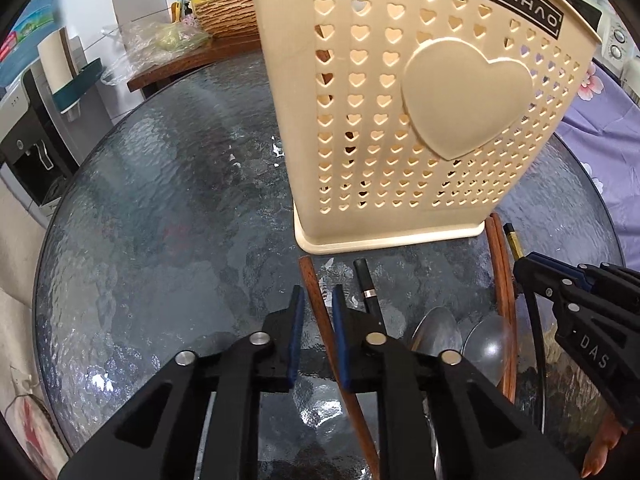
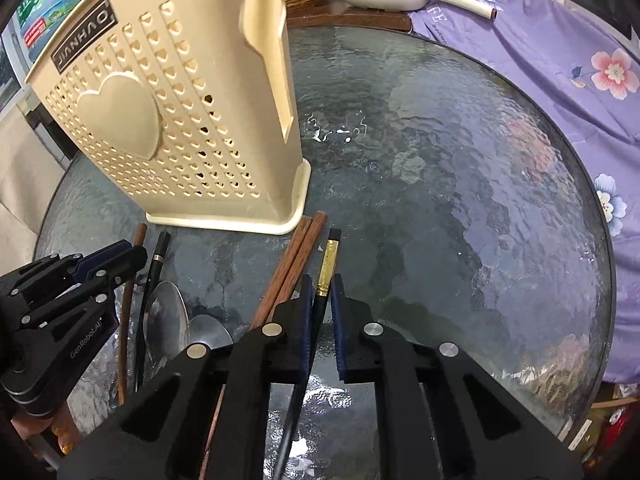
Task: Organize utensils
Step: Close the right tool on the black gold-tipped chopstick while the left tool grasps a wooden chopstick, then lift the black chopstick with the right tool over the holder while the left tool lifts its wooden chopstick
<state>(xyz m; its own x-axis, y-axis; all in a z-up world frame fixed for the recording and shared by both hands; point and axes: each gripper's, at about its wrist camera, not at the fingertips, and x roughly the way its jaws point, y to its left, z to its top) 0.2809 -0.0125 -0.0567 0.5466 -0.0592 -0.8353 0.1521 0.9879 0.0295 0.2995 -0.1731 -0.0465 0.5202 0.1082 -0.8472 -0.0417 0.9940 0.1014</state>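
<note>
Utensils: wooden chopsticks, black chopsticks and two metal spoons lie flat on the counter, all in front of the holder base.
Counter (image 2: 460,184): round, textured dark glass; it carries every item listed below.
Utensil holder (image 1: 400,120): beige plastic, heart-shaped perforations, one large raised heart, a "JIANHAO" label near the rim. It stands upright on the counter toward its far side. In the right wrist view a tall slot opens in its side wall.
Left gripper (image 1: 316,328): low over the counter. Its fingers (image 1: 295,336) are slightly spread, one on each side of a single wooden chopstick (image 1: 316,300); contact with the stick cannot be told.
Right gripper (image 2: 322,320): low over the counter. Its fingers (image 2: 340,320) stand narrowly apart around a black chopstick with a gold band (image 2: 327,268); whether they pinch it cannot be told.
Wooden chopstick pair (image 2: 292,264): two sticks side by side, touching, just left of the gold-banded stick, tips near the holder's front corner.
Black chopstick with silver ring (image 1: 368,292): lies just right of the left gripper's stick.
Spoons (image 1: 436,328): two, bowls side by side, between the silver-ringed chopstick and the wooden pair.
</note>
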